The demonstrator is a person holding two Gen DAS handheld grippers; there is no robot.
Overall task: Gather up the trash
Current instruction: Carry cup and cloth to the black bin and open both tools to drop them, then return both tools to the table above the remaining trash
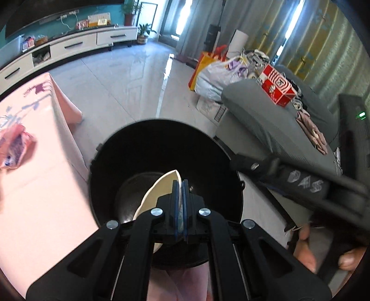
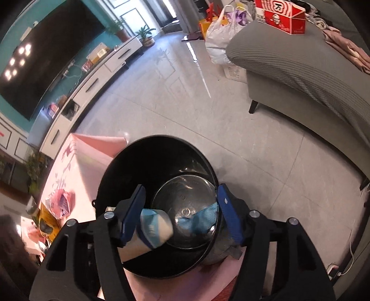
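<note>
1. A living room with a glossy grey tile floor [image 2: 180, 101]; a table under a pink tablecloth [image 1: 46, 185] takes the near left, and a black trash bin [image 1: 161, 148] stands just beside its edge.
2. The left gripper [image 1: 181, 185] hangs over the bin's mouth, its blue pads pressed together on a flattened white paper cup [image 1: 159, 187] that tilts down inside the rim.
3. The right gripper [image 2: 182, 208] sits over the same bin with its jaws spread wide; a clear plastic bottle [image 2: 187, 208] with a blue label lies between them, base toward the camera, beside a white and blue wrapper [image 2: 150, 231]. Whether the pads touch the bottle cannot be told.
4. A crumpled pink packet [image 1: 16, 148] lies on the cloth, well apart from the bin.
5. A grey sofa [image 2: 300, 69] bounds the right side; a red box [image 2: 282, 14] rests on it.
6. Between sofa and table the floor runs open to a white TV cabinet [image 1: 76, 44] and plastic bags [image 1: 217, 71] at the far end.
</note>
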